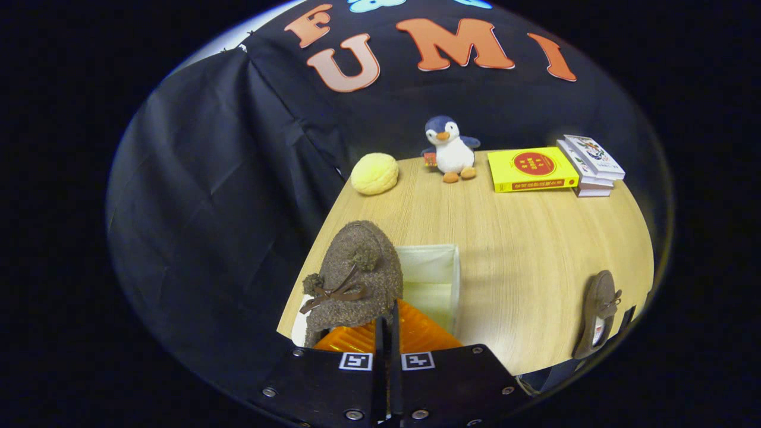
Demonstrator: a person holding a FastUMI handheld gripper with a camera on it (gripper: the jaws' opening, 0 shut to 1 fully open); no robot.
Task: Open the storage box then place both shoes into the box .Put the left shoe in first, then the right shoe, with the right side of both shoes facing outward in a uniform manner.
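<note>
Your gripper (387,324) is clenched on the edge of a brown fuzzy shoe (357,273): the two orange fingers (416,333) are drawn together with almost no gap, and the shoe's rim is pinched between them. The shoe hangs from the fingers with its toe pointing away from you and up, its little bow and pompoms facing you, and its white sole edge showing low on the left.

Right behind the held shoe, and partly hidden by it, you have the storage box (437,279), a cream fabric box standing open on the wooden table (535,249). Its inside wall and floor show just beyond the fingers, a little to their right. The shoe is over the box's left side; you cannot tell from here whether it touches the rim.

The other shoe (599,312) lies well apart to the right, near the table's edge, resting on its side with its bow showing.

Across the far side of the table you see a yellow round cushion (374,173), a penguin toy (450,148) standing upright beside it, then a yellow book (532,169) lying flat, and a small stack of white books (591,165) touching it at the right
</note>
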